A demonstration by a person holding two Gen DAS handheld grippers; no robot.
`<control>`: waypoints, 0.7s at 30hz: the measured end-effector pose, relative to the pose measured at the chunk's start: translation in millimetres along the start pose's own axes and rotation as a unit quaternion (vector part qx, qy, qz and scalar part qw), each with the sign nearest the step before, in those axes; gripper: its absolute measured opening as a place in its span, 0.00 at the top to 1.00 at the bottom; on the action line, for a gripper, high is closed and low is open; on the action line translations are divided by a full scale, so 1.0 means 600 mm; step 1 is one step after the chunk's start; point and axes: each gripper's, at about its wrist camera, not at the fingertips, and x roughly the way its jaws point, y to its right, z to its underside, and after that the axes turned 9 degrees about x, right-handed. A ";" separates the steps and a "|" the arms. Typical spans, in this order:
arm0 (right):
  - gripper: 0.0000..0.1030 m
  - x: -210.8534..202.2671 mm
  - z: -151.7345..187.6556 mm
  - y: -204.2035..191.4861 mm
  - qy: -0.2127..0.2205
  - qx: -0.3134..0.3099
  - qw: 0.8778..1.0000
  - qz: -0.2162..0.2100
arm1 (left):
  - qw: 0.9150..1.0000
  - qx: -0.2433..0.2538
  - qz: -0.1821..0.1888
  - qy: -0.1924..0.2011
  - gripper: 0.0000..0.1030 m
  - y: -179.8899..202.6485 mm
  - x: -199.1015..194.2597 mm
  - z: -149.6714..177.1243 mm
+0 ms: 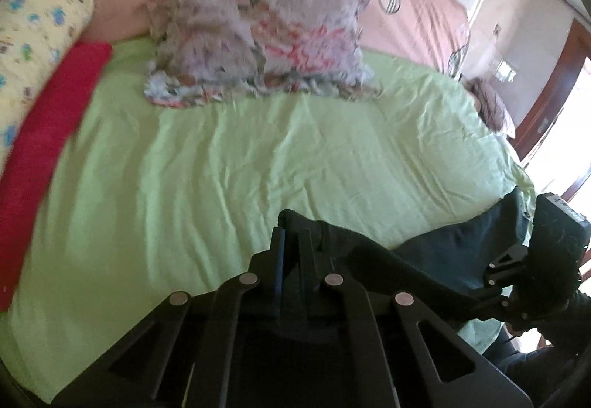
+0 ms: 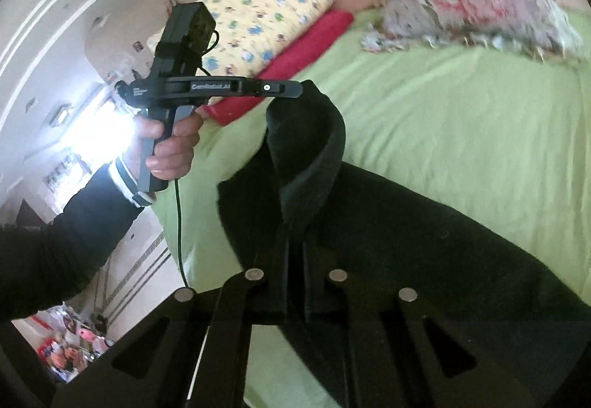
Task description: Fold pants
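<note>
Dark pants [image 2: 406,223] hang over the near edge of a bed with a green sheet [image 2: 461,112]. My right gripper [image 2: 293,242] is shut on a bunched fold of the pants close to the camera. My left gripper [image 2: 300,88], held by a hand [image 2: 170,146] in a dark sleeve, is shut on a raised edge of the same pants and lifts it off the sheet. In the left wrist view, the left gripper [image 1: 291,238] pinches dark cloth, and the pants [image 1: 461,242] stretch right to the right gripper [image 1: 472,291].
A ruffled floral pillow [image 1: 255,38] lies at the head of the bed. A yellow patterned bolster [image 1: 40,24] and a red folded cloth [image 1: 48,134] lie along the left side. The green sheet [image 1: 221,168] spreads wide between them. A doorway [image 1: 561,134] is at right.
</note>
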 end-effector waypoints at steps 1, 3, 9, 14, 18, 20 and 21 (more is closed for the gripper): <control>0.93 -0.003 0.004 -0.012 0.001 -0.016 1.000 0.008 | 1.000 -0.003 -0.002 0.010 0.96 0.005 -0.016 0.011; 0.93 0.000 0.016 -0.031 -0.003 -0.042 0.999 0.017 | 1.000 -0.011 -0.006 0.022 0.96 0.010 -0.036 0.030; 0.93 0.020 0.052 -0.055 -0.026 -0.083 0.995 0.041 | 0.998 -0.047 -0.037 0.036 0.96 0.012 -0.066 0.110; 0.93 0.038 0.066 -0.056 -0.032 -0.088 0.994 0.059 | 0.993 -0.097 -0.052 0.033 0.96 -0.012 -0.063 0.165; 0.88 0.045 0.071 -0.059 -0.039 -0.085 0.994 0.060 | 0.987 -0.144 -0.054 0.044 0.96 -0.031 -0.069 0.201; 0.87 0.047 0.074 -0.060 -0.040 -0.083 0.994 0.060 | 0.983 -0.172 -0.054 0.047 0.95 -0.040 -0.070 0.217; 0.86 0.048 0.075 -0.061 -0.043 -0.080 0.994 0.057 | 0.979 -0.188 -0.054 0.048 0.95 -0.044 -0.072 0.226</control>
